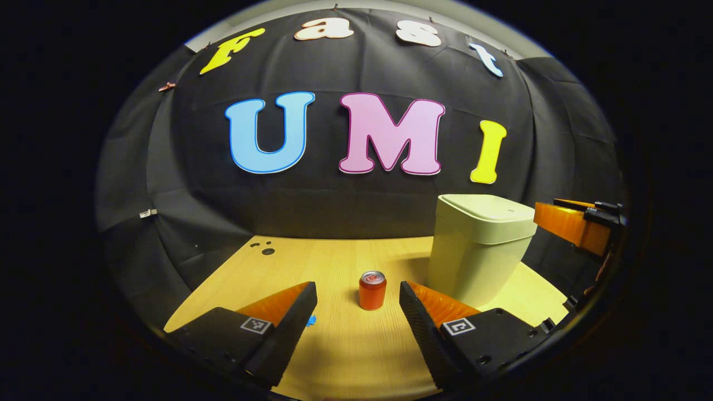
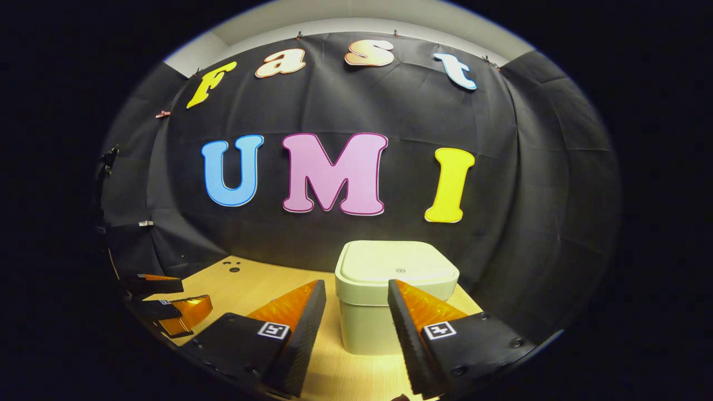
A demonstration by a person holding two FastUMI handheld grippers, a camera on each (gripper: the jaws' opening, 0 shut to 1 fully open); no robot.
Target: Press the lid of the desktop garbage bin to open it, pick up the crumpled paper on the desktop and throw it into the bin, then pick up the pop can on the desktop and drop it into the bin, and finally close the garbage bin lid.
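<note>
Orange-bodied with a silver top, one pop can (image 1: 372,290) stands upright on the wooden desktop (image 1: 345,345) in the left gripper view — long axis vertical, pull-tab end facing up. It sits just ahead of the left gripper (image 1: 358,301), between the lines of the two spread fingers; the jaws stand apart and grasp nothing. One pale cream garbage bin (image 1: 478,245) stands to the can's right, lid down. The right gripper (image 1: 579,223) shows at the far right edge beside the bin.

In the right gripper view, the same bin (image 2: 390,289) sits directly ahead, square lid flat and closed, a small round button near its front edge. The right gripper (image 2: 356,301) is released, fingers apart, empty. The left gripper (image 2: 167,306) shows low at the left — its state cannot be told from here.
</note>
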